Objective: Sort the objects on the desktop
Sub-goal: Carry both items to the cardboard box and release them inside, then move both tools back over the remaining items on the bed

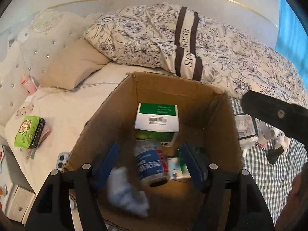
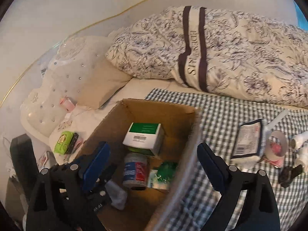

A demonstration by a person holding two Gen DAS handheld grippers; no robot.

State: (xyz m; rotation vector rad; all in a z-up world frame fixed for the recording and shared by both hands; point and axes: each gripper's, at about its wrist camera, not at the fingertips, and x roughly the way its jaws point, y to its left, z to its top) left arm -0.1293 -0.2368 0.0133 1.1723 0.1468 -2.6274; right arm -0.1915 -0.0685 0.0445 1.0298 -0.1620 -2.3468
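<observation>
A blurred white wad (image 1: 126, 190) is seen between the wide-apart left claw (image 1: 149, 165) fingers, over the cardboard box (image 1: 221, 134); the right claw (image 2: 154, 165) is likewise spread.

carton (image 1: 173, 94) on bed | jar (image 1: 150, 161) inside, before box (image 1: 156, 119)

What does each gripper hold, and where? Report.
Nothing: left gripper and right gripper both stand open. A blurred pale wad is loose near the left one.
</observation>
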